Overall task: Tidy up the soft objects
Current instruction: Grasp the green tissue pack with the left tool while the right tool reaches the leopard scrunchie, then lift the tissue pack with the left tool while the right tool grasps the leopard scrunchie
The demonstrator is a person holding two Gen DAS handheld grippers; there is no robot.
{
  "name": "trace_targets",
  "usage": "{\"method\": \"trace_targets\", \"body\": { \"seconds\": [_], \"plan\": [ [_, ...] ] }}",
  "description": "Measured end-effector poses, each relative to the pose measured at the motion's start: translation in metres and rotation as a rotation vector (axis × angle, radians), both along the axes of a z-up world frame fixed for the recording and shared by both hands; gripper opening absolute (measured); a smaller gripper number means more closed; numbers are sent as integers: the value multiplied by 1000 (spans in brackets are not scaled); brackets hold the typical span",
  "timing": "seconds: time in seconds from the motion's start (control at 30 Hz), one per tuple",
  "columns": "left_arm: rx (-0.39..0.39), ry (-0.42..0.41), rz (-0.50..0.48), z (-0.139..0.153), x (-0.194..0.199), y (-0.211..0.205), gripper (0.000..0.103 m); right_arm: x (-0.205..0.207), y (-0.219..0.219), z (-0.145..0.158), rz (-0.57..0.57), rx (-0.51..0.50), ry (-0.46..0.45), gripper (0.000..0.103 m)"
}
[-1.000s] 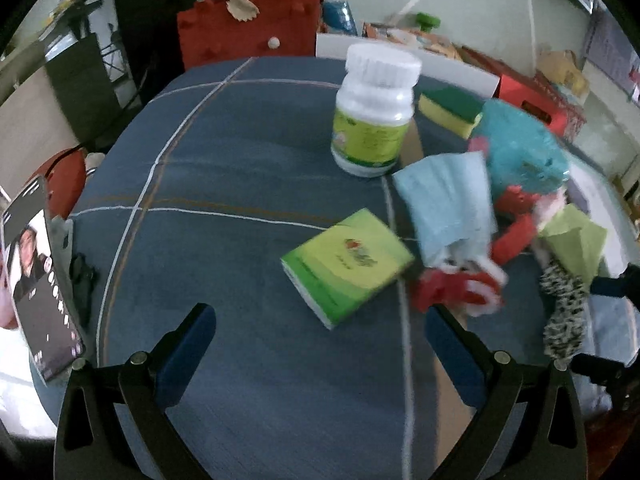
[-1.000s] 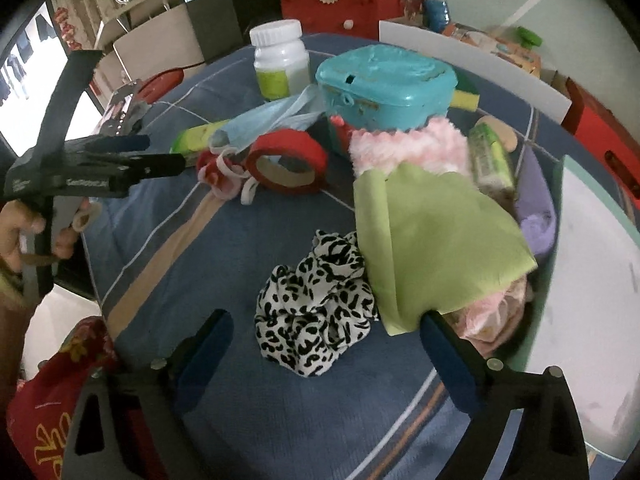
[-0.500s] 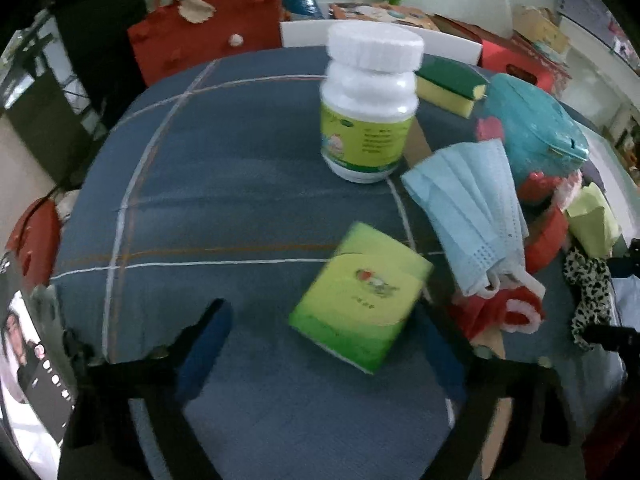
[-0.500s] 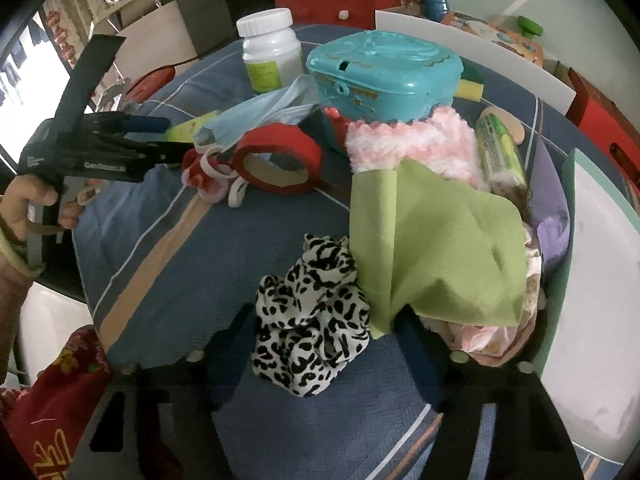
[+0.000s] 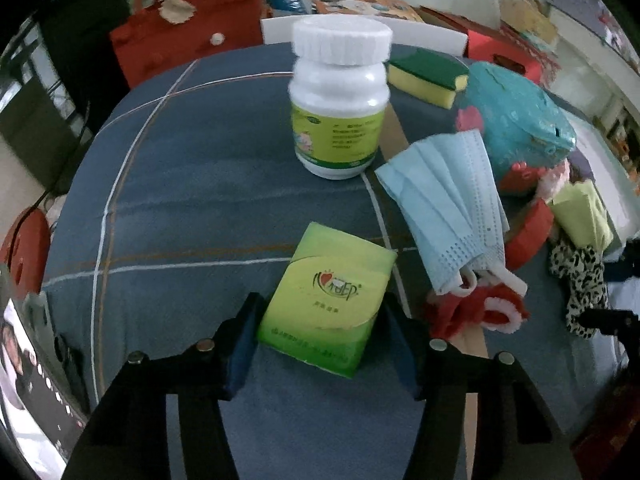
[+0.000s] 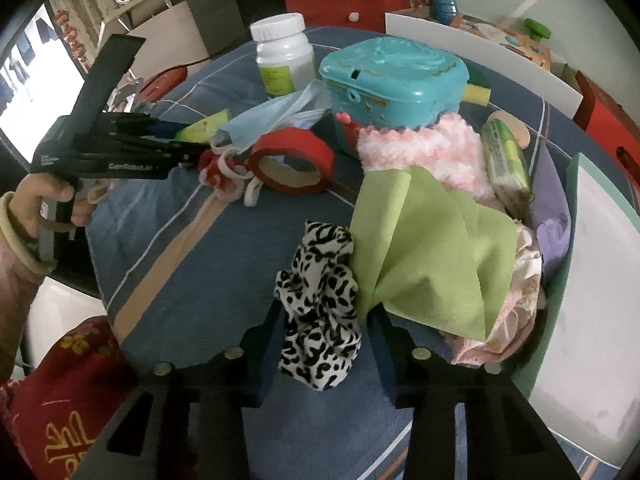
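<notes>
Soft objects crowd the far side of the blue-clothed desk (image 5: 192, 184): a green tissue pack (image 5: 326, 296) lies between the jaws of the left gripper (image 5: 320, 344), and a black-and-white spotted scrunchie (image 6: 318, 308) sits between the jaws of the right gripper (image 6: 324, 354). Both pairs of jaws have just been closing. The left blue pads stand at the pack's two sides, touching or nearly so; whether they press it I cannot tell. The right pads flank the scrunchie closely, and a firm grip is likewise unclear. Just beyond the tissue pack stands a white pill bottle (image 5: 340, 100), upright, with a light blue face mask (image 5: 448, 204) beside it, lying partly over a red tape roll (image 6: 294, 160). A teal plastic box (image 6: 394, 80) sits behind the tape, a pink fluffy cloth (image 6: 420, 152) against its front. A green cloth (image 6: 432, 248) lies beside the scrunchie, touching it. A person's hand (image 6: 44, 208) holds the left gripper's handle.
</notes>
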State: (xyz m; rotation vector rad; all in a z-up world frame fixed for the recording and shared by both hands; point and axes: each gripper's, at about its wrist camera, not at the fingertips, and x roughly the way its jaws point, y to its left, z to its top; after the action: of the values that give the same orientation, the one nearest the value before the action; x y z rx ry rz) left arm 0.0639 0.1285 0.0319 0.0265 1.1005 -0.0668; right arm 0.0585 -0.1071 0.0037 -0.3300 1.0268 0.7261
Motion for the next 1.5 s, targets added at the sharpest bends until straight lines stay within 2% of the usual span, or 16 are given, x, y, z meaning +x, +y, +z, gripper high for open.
{"method": "trace_targets", "body": {
  "seconds": [0.2, 0.37, 0.6, 0.9, 1.17, 1.3, 1.4, 1.5],
  "plan": [
    [-55, -30, 77, 11, -15, 0, 60, -4, -4, 8, 11, 1, 26, 34],
    [-91, -66, 116, 28, -25, 1, 60, -6, -4, 19, 5, 24, 26, 33],
    [-76, -107, 135, 52, -31, -8, 60, -14, -15, 41, -9, 81, -1, 32],
    [-58, -160, 107, 86, -37, -27, 60, -18, -27, 65, -54, 155, -42, 32],
    [-53, -164, 80, 103, -30, -51, 60, -16, -49, 80, -99, 202, -49, 32],
    [-43, -163, 62, 106, -27, -64, 60, -15, -55, 78, -111, 207, -28, 32],
    [-42, -150, 59, 100, -26, -70, 60, -10, -50, 67, -123, 136, -41, 32],
    [-46, -122, 57, 89, -28, -73, 60, -3, -48, 53, -124, 129, 1, 33]
  ]
}}
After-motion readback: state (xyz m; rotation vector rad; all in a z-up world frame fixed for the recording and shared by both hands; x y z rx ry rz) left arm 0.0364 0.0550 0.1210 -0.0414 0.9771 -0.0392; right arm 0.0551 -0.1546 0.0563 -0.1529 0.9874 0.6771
